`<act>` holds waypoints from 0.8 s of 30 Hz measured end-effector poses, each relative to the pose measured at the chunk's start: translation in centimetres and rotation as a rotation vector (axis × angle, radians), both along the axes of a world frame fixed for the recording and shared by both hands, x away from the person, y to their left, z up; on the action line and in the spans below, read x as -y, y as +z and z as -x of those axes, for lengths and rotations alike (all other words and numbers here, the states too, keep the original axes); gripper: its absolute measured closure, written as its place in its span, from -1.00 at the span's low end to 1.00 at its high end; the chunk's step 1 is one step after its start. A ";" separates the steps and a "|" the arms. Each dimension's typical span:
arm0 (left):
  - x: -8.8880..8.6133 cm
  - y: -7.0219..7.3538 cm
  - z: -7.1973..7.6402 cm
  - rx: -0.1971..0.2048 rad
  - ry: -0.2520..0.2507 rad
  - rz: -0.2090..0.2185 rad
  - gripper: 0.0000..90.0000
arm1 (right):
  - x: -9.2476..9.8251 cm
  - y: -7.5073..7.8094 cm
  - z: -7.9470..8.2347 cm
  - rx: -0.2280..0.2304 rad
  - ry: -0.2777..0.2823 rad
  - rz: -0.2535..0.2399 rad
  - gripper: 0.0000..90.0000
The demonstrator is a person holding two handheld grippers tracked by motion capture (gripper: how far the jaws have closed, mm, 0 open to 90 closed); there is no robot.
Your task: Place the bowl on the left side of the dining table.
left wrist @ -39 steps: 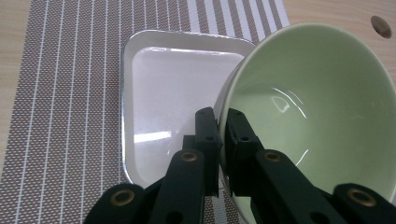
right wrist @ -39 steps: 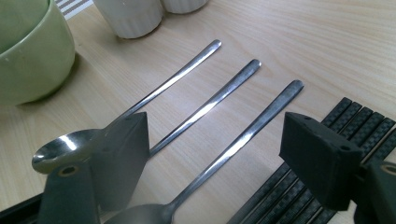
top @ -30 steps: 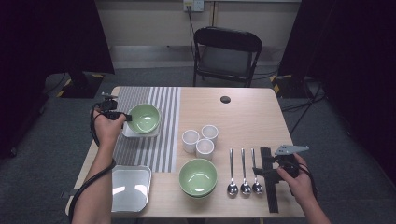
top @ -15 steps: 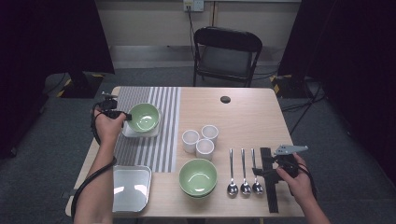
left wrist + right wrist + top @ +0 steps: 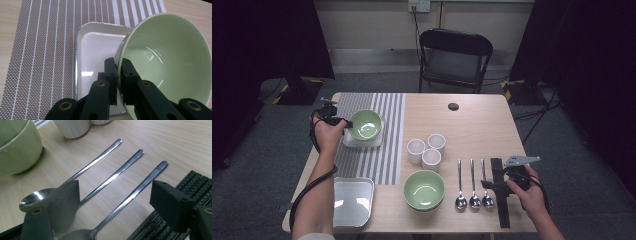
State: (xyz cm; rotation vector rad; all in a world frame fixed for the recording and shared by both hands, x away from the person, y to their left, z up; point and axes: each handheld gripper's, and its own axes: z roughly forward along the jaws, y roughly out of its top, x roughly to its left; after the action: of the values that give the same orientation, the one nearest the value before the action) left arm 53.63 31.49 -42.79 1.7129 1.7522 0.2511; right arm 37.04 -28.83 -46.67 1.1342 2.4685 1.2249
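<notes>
While the left gripper clamps the rim of the pale green ceramic bowl, its jaws stand almost fully closed, one pad inside the wall and one outside. This bowl hangs tilted over the shallow white square tray, which lies on the brown-and-white striped placemat at the table's left far corner; whether the bowl's foot touches the tray cannot be told.

Risk, as judged from this grip: a narrow pinch on a smooth glazed rim carries the whole bowl off-centre. Any quick turn of the wrist could let the bowl pivot between the pads, slip free, and strike the tray edge. Releasing while the bowl leans could leave it rocking or half off the tray.

Over by the near right edge, the right gripper holds nothing; its jaws stand wide open, low over the rightmost of three steel spoons. Lowering it carelessly could nudge the neighbouring spoon or the black ribbed strip beside it.
</notes>
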 end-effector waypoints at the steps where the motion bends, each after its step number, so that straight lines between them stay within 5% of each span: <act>1: 0.0 -0.1 -0.1 0.002 0.017 -0.003 0.90 | 0.0 0.0 0.0 0.001 0.002 -0.001 -0.49; 24: 0.1 -0.4 -1.2 -0.010 0.039 0.016 0.89 | -0.1 0.2 0.1 0.015 0.007 -0.001 -0.49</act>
State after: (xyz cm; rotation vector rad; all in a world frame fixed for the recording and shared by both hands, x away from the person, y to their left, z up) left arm 54.85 31.43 -43.23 1.6731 1.7915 0.2449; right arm 36.90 -28.76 -46.45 1.1127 2.4634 1.2317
